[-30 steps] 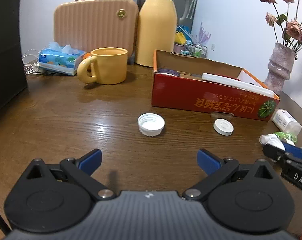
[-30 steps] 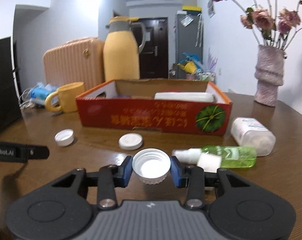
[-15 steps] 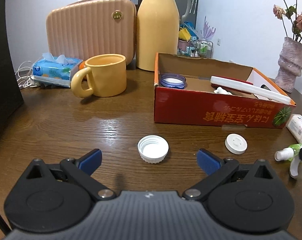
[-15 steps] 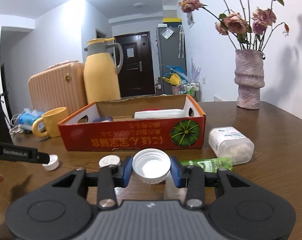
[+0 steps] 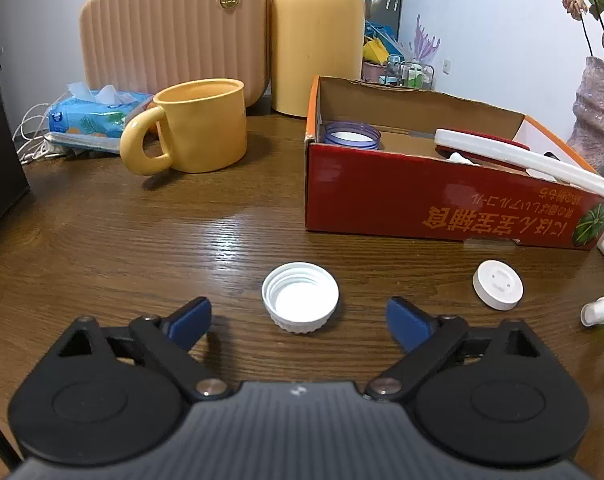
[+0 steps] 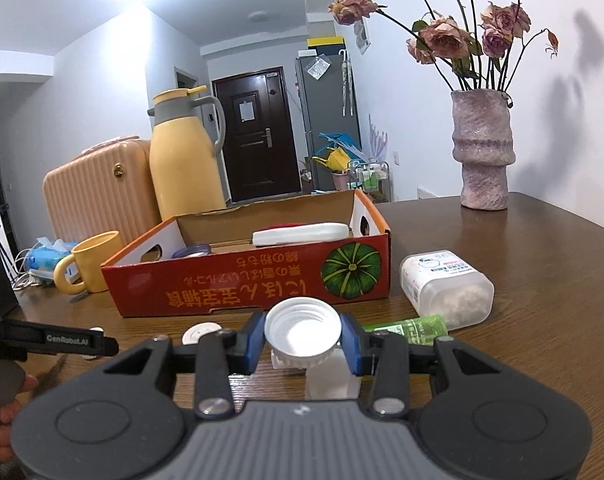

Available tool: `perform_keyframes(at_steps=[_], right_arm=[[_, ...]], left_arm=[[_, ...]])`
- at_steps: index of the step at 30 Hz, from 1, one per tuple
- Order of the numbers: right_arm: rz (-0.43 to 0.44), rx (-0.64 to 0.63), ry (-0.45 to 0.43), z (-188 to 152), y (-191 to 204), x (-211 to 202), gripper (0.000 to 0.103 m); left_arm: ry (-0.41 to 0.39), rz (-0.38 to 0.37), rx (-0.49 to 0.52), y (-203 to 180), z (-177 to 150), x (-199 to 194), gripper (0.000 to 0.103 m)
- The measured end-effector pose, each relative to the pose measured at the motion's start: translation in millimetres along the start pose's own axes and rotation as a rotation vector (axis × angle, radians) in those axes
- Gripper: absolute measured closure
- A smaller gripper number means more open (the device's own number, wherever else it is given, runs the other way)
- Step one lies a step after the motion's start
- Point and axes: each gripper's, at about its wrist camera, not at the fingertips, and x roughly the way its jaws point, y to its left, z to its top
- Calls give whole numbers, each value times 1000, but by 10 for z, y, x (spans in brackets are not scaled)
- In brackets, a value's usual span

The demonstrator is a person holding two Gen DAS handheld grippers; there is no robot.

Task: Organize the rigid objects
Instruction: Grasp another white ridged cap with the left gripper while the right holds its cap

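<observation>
Left wrist view: a wooden table [image 5: 102,248] fills the frame. At right, one red cardboard box [image 5: 441,204] is cut off by the edge. Low centre, the left gripper [image 5: 300,322] is closing, its jaws not touching the one white screw cap [image 5: 300,296] lying open side up between them. One flat white lid [image 5: 497,290] lies at right. In the right wrist view, the right gripper [image 6: 302,342] pinches a second white cap [image 6: 302,330], half hiding a green spray bottle [image 6: 411,328].

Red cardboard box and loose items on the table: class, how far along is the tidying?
Done: the red box already holds a purple-rimmed lid and a white flat case.
In hand: the right gripper grips a white cap; the left gripper is closing around another cap.
Left: the white disc, spray bottle and clear container.
</observation>
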Motion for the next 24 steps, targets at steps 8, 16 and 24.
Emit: perform_keyframes(at_steps=[8, 16, 24], right_arm=[[1, 15, 0, -13, -9, -2, 64], [3, 11, 8, -29, 3, 2, 64], [13, 7, 8, -33, 17, 1, 64]], left_arm=[[-13, -7, 23, -4, -1, 37, 35], [-31, -27, 56, -1, -15, -13, 62], [-59, -25, 57, 22, -37, -104, 62]])
